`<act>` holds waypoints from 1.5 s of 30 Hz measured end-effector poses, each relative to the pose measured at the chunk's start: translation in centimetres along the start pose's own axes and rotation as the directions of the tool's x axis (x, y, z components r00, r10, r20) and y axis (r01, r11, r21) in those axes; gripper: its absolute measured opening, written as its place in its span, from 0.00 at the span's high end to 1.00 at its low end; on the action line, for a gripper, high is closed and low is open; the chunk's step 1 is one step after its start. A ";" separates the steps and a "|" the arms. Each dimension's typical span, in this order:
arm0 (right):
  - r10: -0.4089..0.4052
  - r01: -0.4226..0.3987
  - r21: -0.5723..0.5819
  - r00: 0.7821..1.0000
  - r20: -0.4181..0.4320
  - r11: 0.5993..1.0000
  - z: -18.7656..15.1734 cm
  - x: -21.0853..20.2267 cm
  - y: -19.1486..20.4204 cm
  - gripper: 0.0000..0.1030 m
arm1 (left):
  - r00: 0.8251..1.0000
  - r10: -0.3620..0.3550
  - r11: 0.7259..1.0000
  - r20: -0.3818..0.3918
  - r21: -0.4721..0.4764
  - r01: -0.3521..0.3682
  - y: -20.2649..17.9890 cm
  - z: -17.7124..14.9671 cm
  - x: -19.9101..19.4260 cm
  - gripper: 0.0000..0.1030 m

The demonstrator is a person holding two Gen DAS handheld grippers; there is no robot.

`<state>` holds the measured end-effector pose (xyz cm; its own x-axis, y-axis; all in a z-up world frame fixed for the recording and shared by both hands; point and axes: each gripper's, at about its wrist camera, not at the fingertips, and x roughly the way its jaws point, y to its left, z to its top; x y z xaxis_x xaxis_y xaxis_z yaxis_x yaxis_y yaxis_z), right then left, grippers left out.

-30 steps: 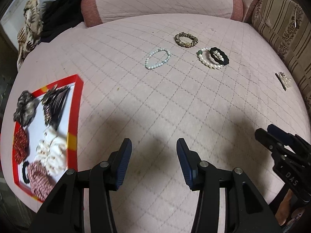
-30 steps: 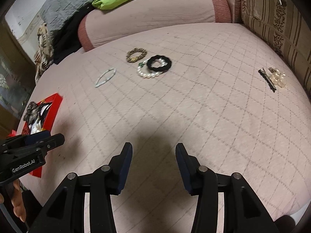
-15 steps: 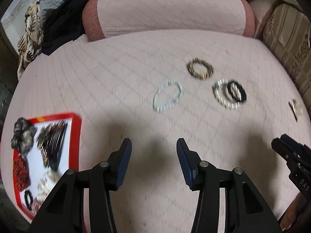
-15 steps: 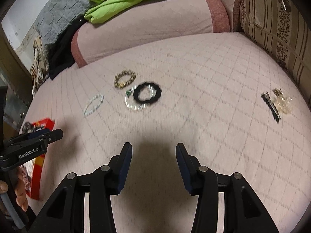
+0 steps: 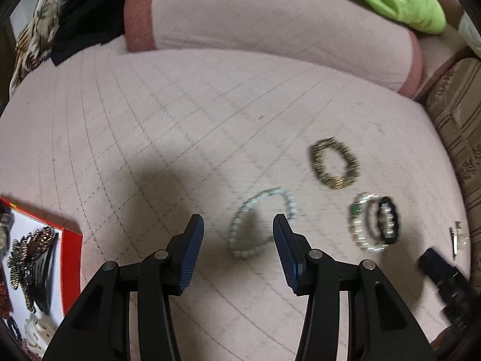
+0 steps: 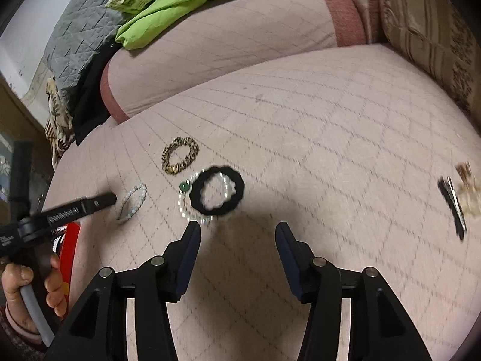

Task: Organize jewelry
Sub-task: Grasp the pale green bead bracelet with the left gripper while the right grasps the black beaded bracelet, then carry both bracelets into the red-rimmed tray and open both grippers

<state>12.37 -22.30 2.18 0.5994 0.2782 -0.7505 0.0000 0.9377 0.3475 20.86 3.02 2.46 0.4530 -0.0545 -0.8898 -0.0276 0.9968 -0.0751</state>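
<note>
A pale blue-green bead bracelet (image 5: 270,193) lies on the pink quilted bed (image 5: 180,120), just ahead of and between the fingertips of my left gripper (image 5: 238,228), which is open and not pressing on it. To its right lie a gold-brown bracelet (image 5: 335,180), a white pearl bracelet (image 5: 356,228) and a black scrunchie (image 5: 396,222) that overlaps the pearls. In the right wrist view my right gripper (image 6: 238,234) hovers just short of the black scrunchie (image 6: 198,198), its jaws opening with nothing between them.
A red-rimmed tray (image 5: 70,258) of hair clips and scrunchies sits at the lower left. Hair clips (image 6: 454,204) lie far right. A pink bolster (image 5: 270,24) with green cloth on it lines the back, and a striped cushion (image 6: 427,30) stands on the right. A hand (image 6: 33,288) holds the left gripper.
Both grippers have moved forward to the bracelets, which now lie close to the fingertips. The tray has slid to the lower left edge. The right jaws stand a little wider.
</note>
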 end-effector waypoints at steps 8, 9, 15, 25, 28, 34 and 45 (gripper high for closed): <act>-0.009 0.004 -0.139 0.999 -0.039 0.990 4.9 4.4 2.8 0.46 | 1.000 0.015 0.997 0.006 0.079 -0.016 -0.3 -0.4 1.8 0.55; -0.016 0.011 -0.130 0.999 -0.041 0.991 5.1 4.7 2.7 0.46 | 1.000 0.022 0.995 0.011 0.099 -0.023 -0.6 -0.5 1.9 0.55; -0.068 0.061 -0.102 0.995 -0.067 0.993 3.7 5.9 1.4 0.64 | 0.998 0.025 0.980 0.057 0.198 -0.036 -2.3 -1.2 2.0 0.90; -0.072 0.070 -0.041 0.996 -0.061 0.997 0.6 2.2 -0.5 0.93 | 1.000 -0.025 0.986 0.010 0.166 0.023 -0.7 -5.8 -1.1 0.95; -0.074 0.074 -0.002 0.993 -0.093 0.997 -1.8 0.3 -2.4 0.93 | 0.999 -0.038 0.990 -0.001 0.134 0.038 0.7 -8.0 -2.6 0.95; -0.033 0.036 0.024 0.990 -0.135 0.999 -6.3 -3.4 -3.7 0.92 | 0.994 -0.103 0.991 -0.022 0.082 0.105 2.4 -12.2 -4.7 0.95; -0.124 0.122 -0.025 0.989 -0.079 0.992 -7.4 -3.3 -2.0 0.79 | 0.995 -0.102 0.989 0.010 0.105 0.101 1.0 -11.6 -3.8 0.72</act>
<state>4.50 -23.56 -0.20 0.5298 0.1754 -0.8298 0.0530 0.9696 0.2389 8.76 3.51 0.54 0.4625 -0.1556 -0.8729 0.1123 0.9868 -0.1164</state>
